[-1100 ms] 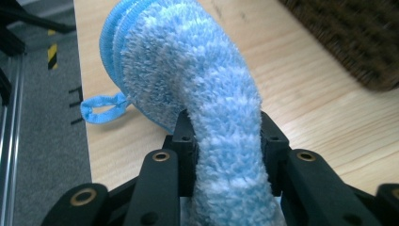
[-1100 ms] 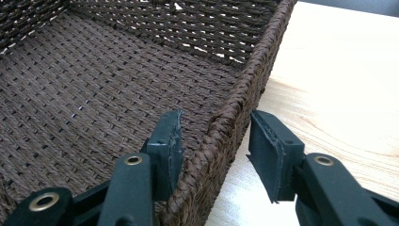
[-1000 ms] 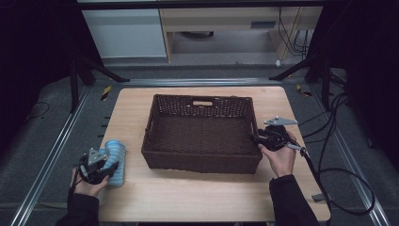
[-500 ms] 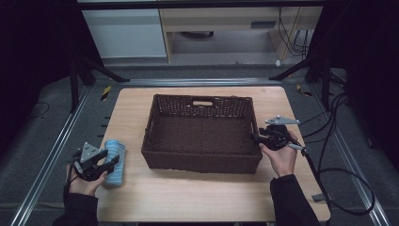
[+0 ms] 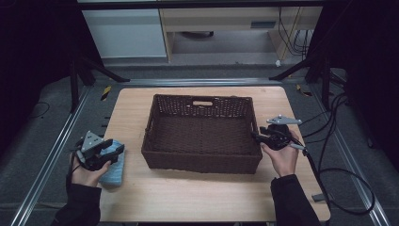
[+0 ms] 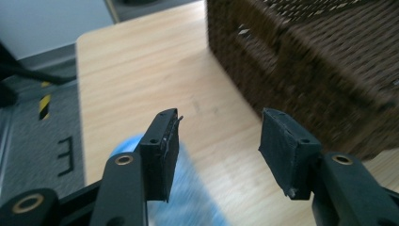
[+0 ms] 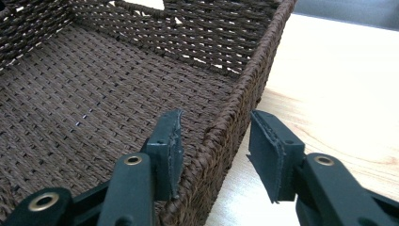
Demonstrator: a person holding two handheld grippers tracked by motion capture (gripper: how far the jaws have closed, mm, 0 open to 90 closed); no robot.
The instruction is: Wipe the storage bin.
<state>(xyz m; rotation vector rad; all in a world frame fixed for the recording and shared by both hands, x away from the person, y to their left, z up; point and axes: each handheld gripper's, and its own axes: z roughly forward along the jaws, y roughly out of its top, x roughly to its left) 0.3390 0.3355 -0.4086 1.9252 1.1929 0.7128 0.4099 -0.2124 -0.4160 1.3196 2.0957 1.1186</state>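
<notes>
left gripper view: blue cloth [image 6: 188,207] below open left gripper [image 6: 219,141].

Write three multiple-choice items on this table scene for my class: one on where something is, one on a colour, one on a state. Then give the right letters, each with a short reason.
1. Where does the blue cloth lie?
A. Inside the basket
B. On the table, left of the basket
C. On the floor

2. What colour is the basket?
A. Dark brown
B. White
C. Red

3. How does the right gripper stand at the basket?
A. Shut, far from it
B. Resting on its floor
C. Open, jaws astride its right rim

Answers:
1 B: in the high view the cloth rests on the wooden table under the left gripper.
2 A: the weave is dark brown in every view.
3 C: the right gripper view shows one jaw inside the wall, one outside, with a gap left.
</notes>
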